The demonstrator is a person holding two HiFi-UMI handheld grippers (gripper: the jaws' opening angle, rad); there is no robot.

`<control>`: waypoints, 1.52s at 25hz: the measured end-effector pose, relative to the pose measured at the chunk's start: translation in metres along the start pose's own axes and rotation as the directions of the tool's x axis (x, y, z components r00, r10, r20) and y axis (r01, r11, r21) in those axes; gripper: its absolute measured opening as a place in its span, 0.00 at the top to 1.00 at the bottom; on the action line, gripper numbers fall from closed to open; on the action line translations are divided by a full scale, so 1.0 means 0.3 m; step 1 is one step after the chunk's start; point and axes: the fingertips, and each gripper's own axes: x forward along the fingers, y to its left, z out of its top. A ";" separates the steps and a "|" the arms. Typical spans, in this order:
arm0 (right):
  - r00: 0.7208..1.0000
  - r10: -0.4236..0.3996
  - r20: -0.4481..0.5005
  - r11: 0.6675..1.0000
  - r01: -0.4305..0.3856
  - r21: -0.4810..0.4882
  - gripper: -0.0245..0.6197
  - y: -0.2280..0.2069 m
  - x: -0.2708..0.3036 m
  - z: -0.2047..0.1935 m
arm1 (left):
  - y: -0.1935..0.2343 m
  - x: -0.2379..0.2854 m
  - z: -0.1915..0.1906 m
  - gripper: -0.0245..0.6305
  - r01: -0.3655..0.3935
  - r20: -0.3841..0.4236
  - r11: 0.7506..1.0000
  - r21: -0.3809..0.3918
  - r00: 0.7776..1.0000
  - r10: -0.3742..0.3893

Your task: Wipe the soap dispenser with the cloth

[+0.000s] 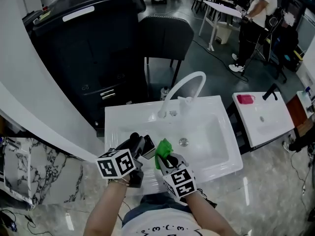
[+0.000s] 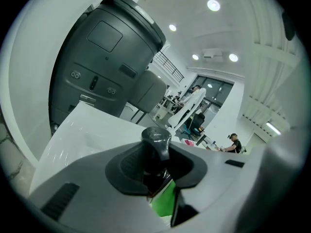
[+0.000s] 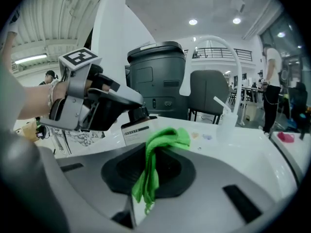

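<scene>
My left gripper point(image 1: 142, 149) is shut on a dark soap dispenser point(image 1: 146, 145), holding it over the front left rim of the white sink point(image 1: 216, 154). In the left gripper view the dispenser's pump head point(image 2: 156, 137) sticks up between the jaws of the left gripper point(image 2: 158, 171). My right gripper point(image 1: 166, 157) is shut on a bright green cloth point(image 1: 163, 148), which hangs just right of the dispenser. In the right gripper view the cloth point(image 3: 158, 144) drapes from the right gripper point(image 3: 150, 174), and the dispenser's white label point(image 3: 138, 129) lies just behind it. I cannot tell whether the cloth touches the dispenser.
An arched white faucet point(image 1: 184, 85) rises at the back of the sink. Behind the sink stand a black chair point(image 1: 165, 38) and a large dark cabinet point(image 1: 83, 43). A second small white basin point(image 1: 263, 119) stands to the right. A person point(image 1: 253, 23) stands far back.
</scene>
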 end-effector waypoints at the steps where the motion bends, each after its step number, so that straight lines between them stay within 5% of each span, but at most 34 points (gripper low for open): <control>1: 1.000 -0.008 -0.006 1.000 0.008 0.001 0.89 -0.008 -0.002 -0.006 | -0.004 0.000 0.007 0.80 0.001 0.006 1.000 -0.002 1.000 -0.001; 7: 0.999 0.014 0.043 1.000 -0.014 0.000 0.89 0.016 -0.028 0.040 | 0.002 0.020 0.032 0.80 0.001 0.012 0.999 -0.037 1.000 0.000; 14: 0.977 0.155 0.146 0.987 -0.147 -0.068 0.89 0.136 -0.041 0.135 | -0.032 0.038 0.061 0.80 0.019 0.007 0.997 -0.071 1.000 -0.019; 28: 0.961 0.225 0.160 0.973 -0.214 -0.084 0.89 0.194 -0.006 0.164 | -0.050 0.002 0.049 0.80 -0.003 -0.008 0.998 -0.066 1.000 0.003; 38: 0.994 0.085 0.063 0.993 -0.090 0.080 0.89 0.051 -0.005 0.057 | -0.088 -0.008 0.078 0.80 0.052 0.019 0.998 -0.027 0.998 -0.051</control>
